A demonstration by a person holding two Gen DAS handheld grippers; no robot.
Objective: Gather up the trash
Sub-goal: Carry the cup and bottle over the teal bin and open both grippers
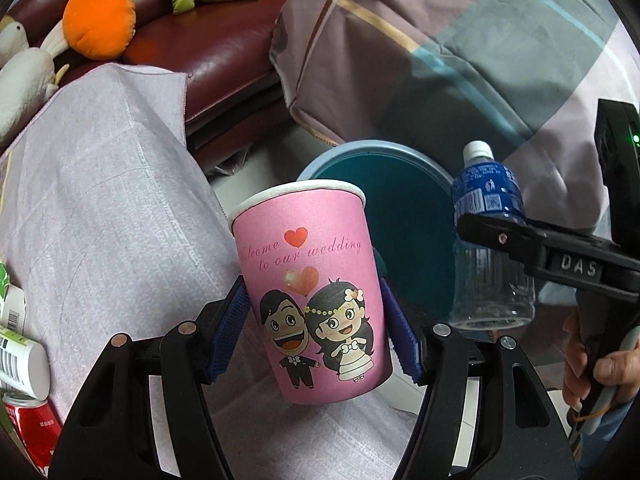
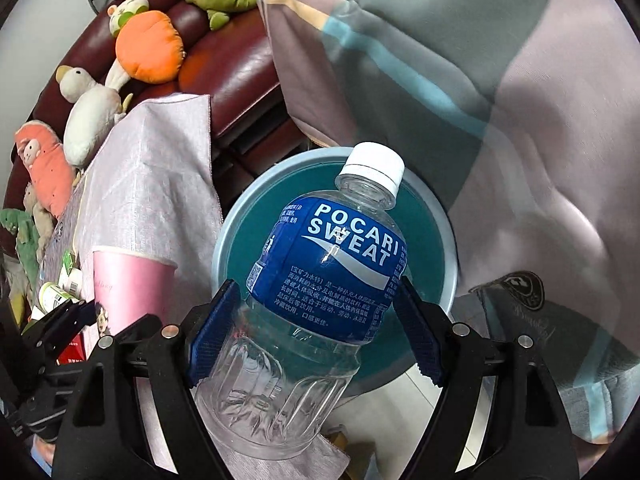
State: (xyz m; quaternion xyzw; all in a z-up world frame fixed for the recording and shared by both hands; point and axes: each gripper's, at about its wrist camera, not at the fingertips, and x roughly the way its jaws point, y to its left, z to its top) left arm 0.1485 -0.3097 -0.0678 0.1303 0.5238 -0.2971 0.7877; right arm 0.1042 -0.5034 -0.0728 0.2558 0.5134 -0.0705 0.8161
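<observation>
My left gripper (image 1: 316,328) is shut on a pink paper cup (image 1: 316,280) with a cartoon wedding couple, held upright in the air beside the table edge. My right gripper (image 2: 316,320) is shut on an empty Pocari Sweat plastic bottle (image 2: 320,280) with a white cap, tilted, held over a round teal trash bin (image 2: 424,264). The bin also shows in the left wrist view (image 1: 400,208), behind the cup. The bottle (image 1: 488,240) and right gripper (image 1: 532,248) show at the right of the left wrist view. The cup (image 2: 128,288) shows at the left of the right wrist view.
A table with a pale pink cloth (image 1: 100,200) holds more trash at its left edge: a white bottle (image 1: 20,360) and a red can (image 1: 28,424). A dark red sofa (image 1: 216,40) with plush toys (image 1: 100,20) stands behind. A striped blanket (image 1: 440,60) hangs right of the bin.
</observation>
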